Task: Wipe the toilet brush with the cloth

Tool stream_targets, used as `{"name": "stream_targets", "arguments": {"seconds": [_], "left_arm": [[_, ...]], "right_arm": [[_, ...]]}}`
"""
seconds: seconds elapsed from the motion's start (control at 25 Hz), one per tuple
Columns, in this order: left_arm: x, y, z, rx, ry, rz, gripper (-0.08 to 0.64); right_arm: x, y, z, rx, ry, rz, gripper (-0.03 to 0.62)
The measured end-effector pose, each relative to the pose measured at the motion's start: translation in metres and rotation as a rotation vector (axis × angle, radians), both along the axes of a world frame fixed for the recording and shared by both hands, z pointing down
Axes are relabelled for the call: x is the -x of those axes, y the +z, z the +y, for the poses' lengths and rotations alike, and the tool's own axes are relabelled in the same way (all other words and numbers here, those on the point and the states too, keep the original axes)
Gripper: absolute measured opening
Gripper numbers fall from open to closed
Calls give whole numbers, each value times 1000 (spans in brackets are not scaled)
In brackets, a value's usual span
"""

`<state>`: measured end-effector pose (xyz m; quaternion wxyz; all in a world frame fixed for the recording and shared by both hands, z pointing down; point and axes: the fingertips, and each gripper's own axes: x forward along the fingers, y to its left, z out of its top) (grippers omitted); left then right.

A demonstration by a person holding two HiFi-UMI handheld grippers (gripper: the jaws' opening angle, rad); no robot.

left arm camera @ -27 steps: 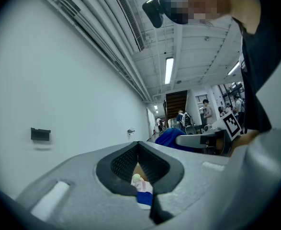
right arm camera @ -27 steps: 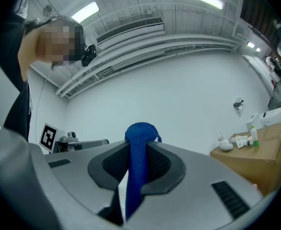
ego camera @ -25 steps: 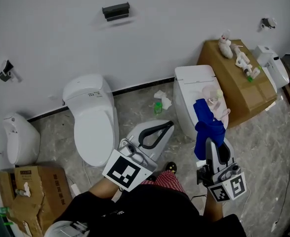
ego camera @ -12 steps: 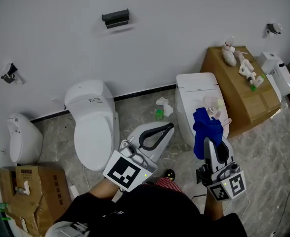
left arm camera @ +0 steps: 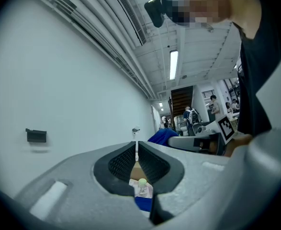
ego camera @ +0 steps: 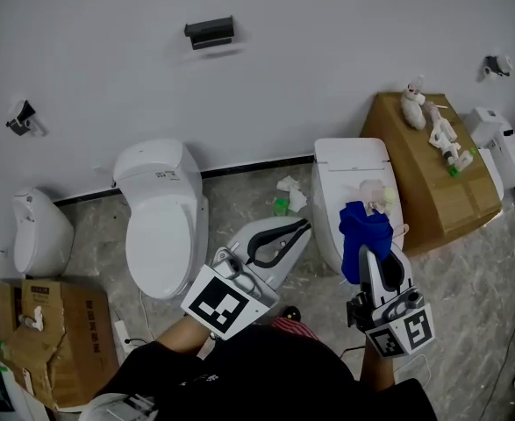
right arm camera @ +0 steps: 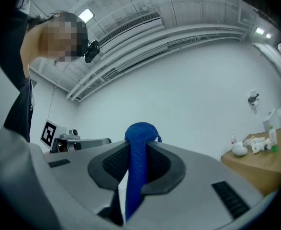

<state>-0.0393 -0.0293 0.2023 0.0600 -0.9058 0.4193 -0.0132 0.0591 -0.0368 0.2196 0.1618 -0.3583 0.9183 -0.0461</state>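
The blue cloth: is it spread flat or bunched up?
Bunched up. The right gripper squeezes the blue cloth into a narrow strip between its jaws, and its free end is a crumpled lump.

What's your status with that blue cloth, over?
Left gripper shut, empty. Right gripper shut on blue cloth. Toilet brush not made out. No obstruction seen.

left gripper (ego camera: 302,227): held level, jaws pressed together | right gripper (ego camera: 375,256): tipped slightly upward, jaws clamped on blue cloth (ego camera: 363,230)
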Motion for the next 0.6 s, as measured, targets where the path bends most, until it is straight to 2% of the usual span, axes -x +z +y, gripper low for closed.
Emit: {"name": "stream_targets", "arguments": {"seconds": [0.4, 0.6], "left_arm": [[-7, 15, -2, 14, -78, -35, 8], [-8, 20, -3, 34, -110, -35, 8]], "right_arm": [[-7, 21, -12, 16, -81, 5, 64], [-4, 19, -16, 40, -124, -39, 64]]}}
